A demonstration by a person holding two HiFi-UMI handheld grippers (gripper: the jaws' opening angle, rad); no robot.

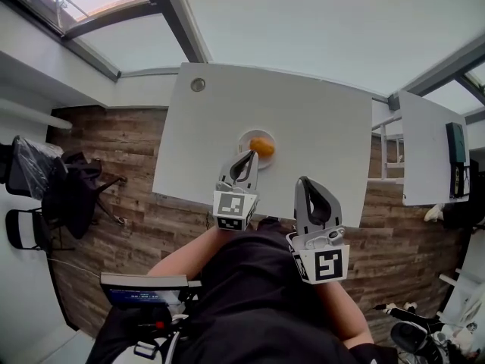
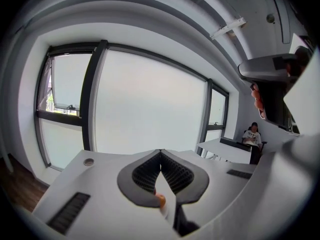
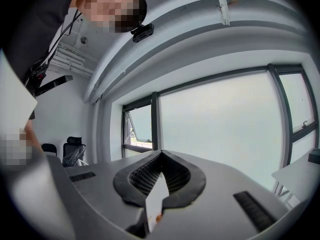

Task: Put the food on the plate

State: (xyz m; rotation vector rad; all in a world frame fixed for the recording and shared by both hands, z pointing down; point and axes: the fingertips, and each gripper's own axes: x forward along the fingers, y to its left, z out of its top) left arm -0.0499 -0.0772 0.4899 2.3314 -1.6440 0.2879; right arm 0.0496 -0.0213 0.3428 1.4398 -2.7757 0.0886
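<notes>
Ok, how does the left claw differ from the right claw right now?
The left claw reaches out over the table, its tip by the plate that holds the orange food; the right claw sits back at the table's near edge. In the head view, the left claw slants rightward, the right claw leftward. Both are shut and empty.

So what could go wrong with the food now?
The left hand-held gripper, jaws shut, looks close to the plate in the head view, so a careless swing might nudge it. The orange food looks rounded, so a bump might roll it off the plate.
</notes>
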